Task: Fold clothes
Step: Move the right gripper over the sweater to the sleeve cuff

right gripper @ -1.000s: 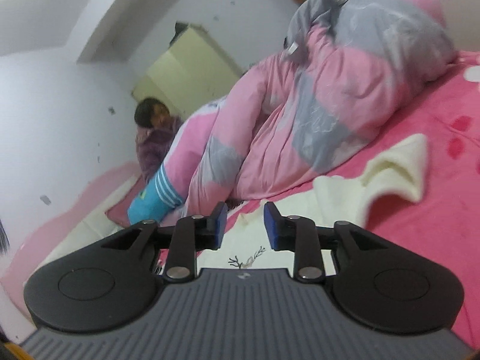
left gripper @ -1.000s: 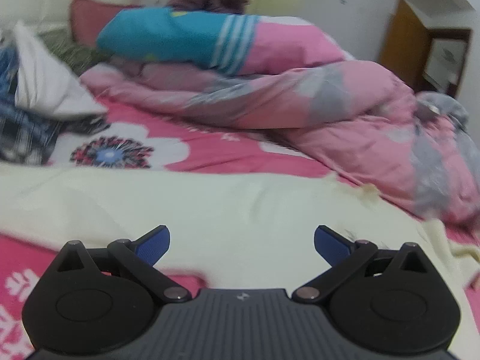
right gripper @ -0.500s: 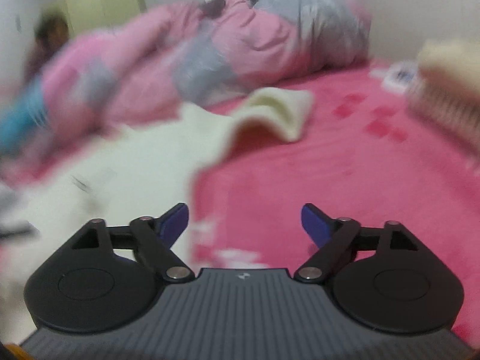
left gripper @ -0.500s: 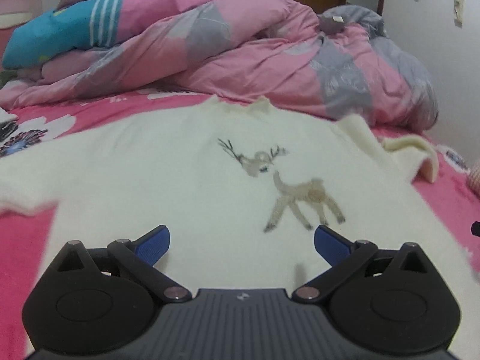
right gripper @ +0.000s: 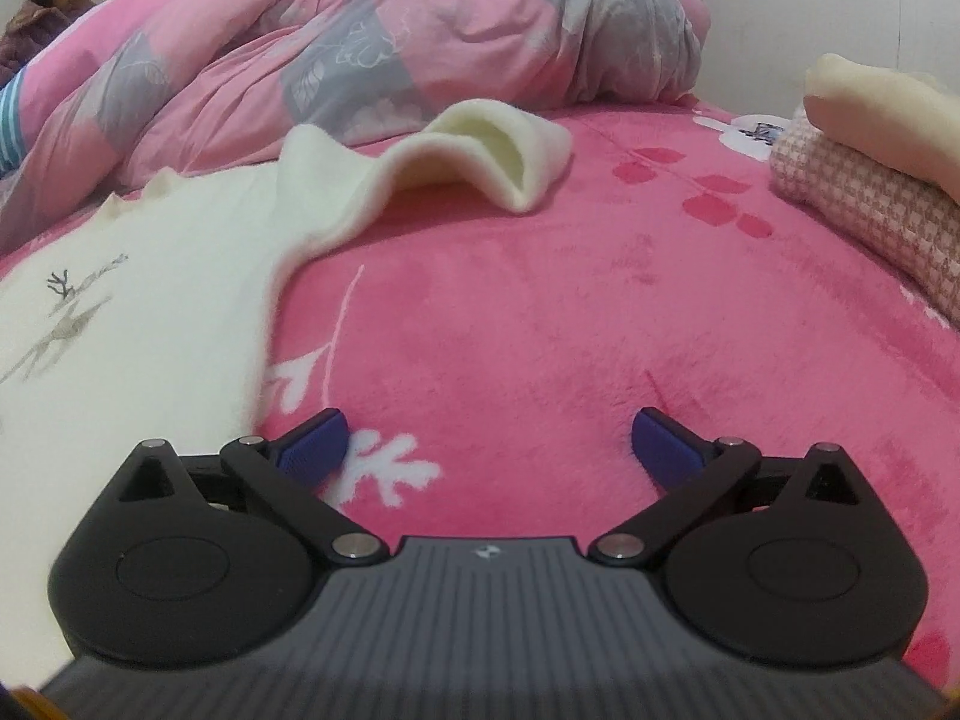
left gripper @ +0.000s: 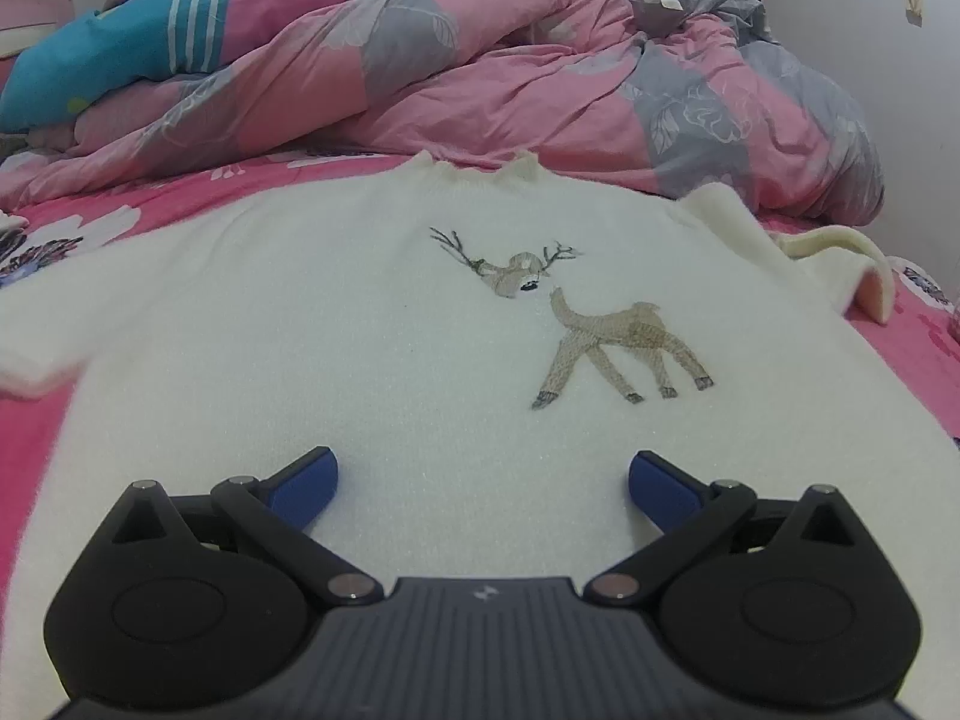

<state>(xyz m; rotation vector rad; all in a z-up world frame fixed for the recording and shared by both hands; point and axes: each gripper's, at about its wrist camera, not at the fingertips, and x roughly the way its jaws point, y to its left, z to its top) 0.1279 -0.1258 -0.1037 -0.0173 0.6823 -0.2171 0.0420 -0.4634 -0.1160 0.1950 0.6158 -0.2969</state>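
Over the white sweater (left gripper: 360, 330), both tools, left tool (left gripper: 480, 474) and right tool (right gripper: 489, 438), now hang spread apart, the right formerly closed.

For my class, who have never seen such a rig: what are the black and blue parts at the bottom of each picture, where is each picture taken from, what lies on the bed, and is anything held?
Those parts are hand-held two-finger grippers; a person carries one in each hand. Each picture comes from a camera on a gripper, looking forward along its blue fingers. The left gripper hovers open over a white sweater with a stitched deer, spread on the pink blanket. The right gripper, also open, faces the blanket beside the sweater's sleeve. A rumpled quilt lies behind; folded clothes sit at right. Nothing is held.
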